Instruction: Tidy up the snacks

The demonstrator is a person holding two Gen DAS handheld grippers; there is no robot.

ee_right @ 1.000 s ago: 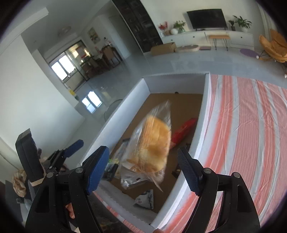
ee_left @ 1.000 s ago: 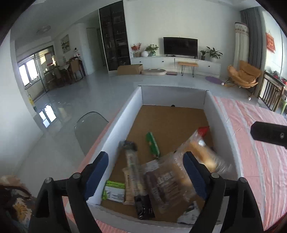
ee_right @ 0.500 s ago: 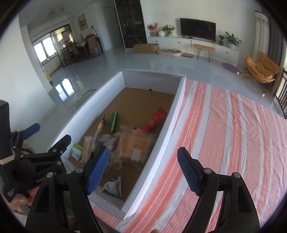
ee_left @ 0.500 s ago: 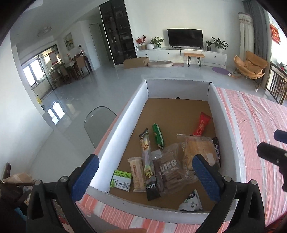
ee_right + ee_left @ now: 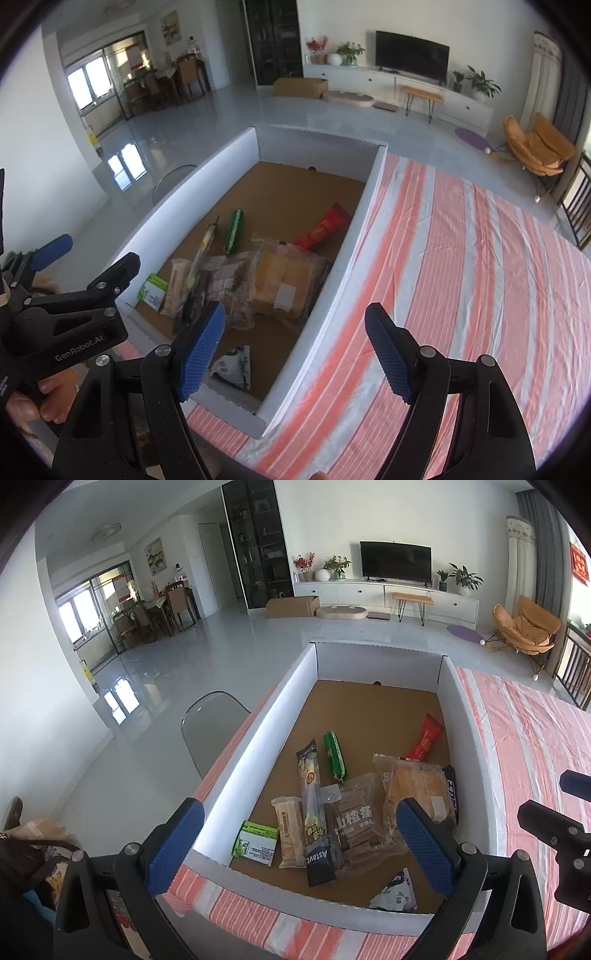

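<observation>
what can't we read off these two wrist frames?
- Dark bar in the box: left wrist view, mostly under the bread bag; brand unreadable.
- Long Astavt stick: the right wrist view shows it too small and blurred to read.
- White pouch: left gripper finger covers its edge.
- Table left of the box: right wrist view, blocked by the left gripper's body.
- Right gripper: left wrist view cuts it off.

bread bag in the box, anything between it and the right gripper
Nothing visible blocks it. The bread bag lies on top of the pile inside the white box, open from above. The right gripper is open and empty, above the box's near right corner.
</observation>
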